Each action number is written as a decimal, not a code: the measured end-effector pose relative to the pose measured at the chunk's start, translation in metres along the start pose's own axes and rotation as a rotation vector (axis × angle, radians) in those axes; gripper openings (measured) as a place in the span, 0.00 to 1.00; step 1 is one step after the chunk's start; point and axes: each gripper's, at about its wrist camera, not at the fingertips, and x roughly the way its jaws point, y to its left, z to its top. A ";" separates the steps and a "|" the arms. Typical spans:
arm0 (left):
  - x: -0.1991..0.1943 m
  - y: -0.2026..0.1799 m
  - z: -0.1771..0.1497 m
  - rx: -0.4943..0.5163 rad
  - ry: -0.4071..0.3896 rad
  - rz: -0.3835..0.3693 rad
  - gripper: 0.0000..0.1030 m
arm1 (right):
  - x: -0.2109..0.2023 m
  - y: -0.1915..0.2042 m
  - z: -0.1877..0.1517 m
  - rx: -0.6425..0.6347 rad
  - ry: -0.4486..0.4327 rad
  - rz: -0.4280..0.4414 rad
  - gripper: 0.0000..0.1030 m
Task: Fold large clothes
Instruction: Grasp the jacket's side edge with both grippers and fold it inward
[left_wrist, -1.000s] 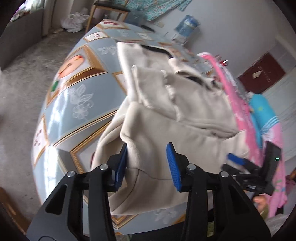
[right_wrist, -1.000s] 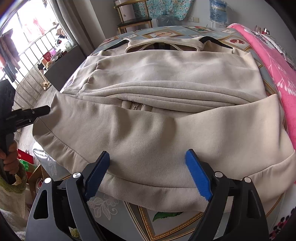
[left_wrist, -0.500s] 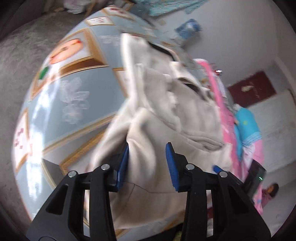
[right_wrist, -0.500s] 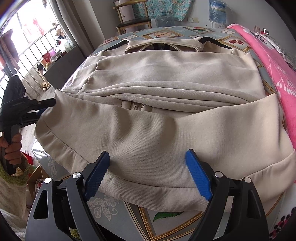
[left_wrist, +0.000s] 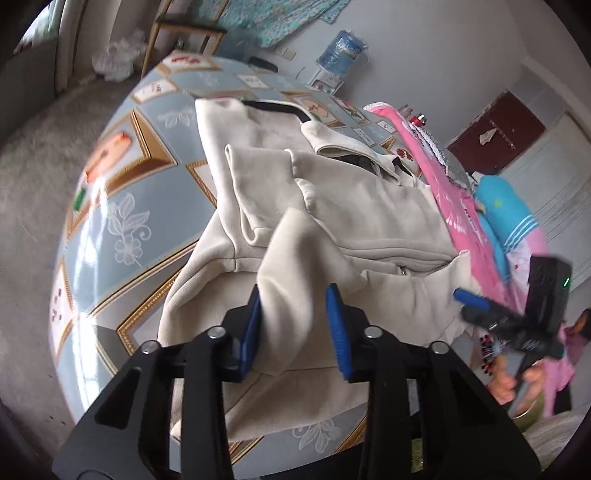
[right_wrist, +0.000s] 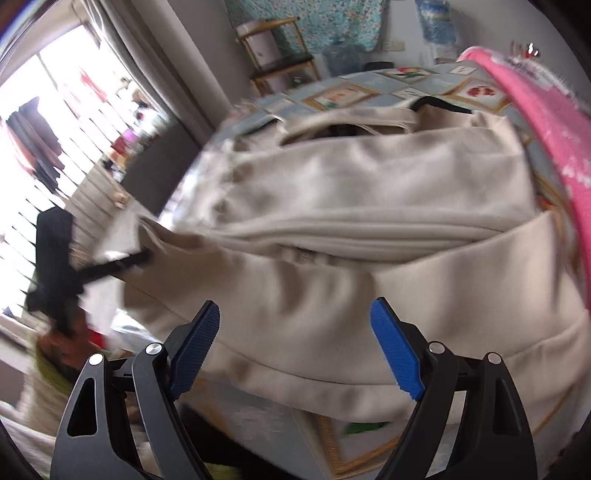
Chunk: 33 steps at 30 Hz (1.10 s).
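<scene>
Beige jacket spread on patterned table, left gripper jaws closing around a raised hem fold, right gripper spread wide above the hem, holding nothing.

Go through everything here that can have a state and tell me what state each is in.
Jacket: partly folded on the table, one corner lifted.
Left gripper: jaws closing, jacket corner between them.
Right gripper: open wide, over the jacket's hem, holding nothing.
Tablecloth: spread flat.
</scene>
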 end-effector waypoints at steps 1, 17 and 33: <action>-0.005 -0.003 -0.003 0.023 -0.012 0.019 0.25 | 0.000 0.002 0.005 0.027 0.005 0.072 0.80; -0.030 -0.062 -0.065 0.366 -0.030 0.190 0.25 | 0.149 0.003 0.020 0.725 0.452 0.666 0.73; -0.011 -0.083 -0.065 0.471 -0.033 0.261 0.39 | 0.144 -0.014 0.000 0.717 0.438 0.628 0.07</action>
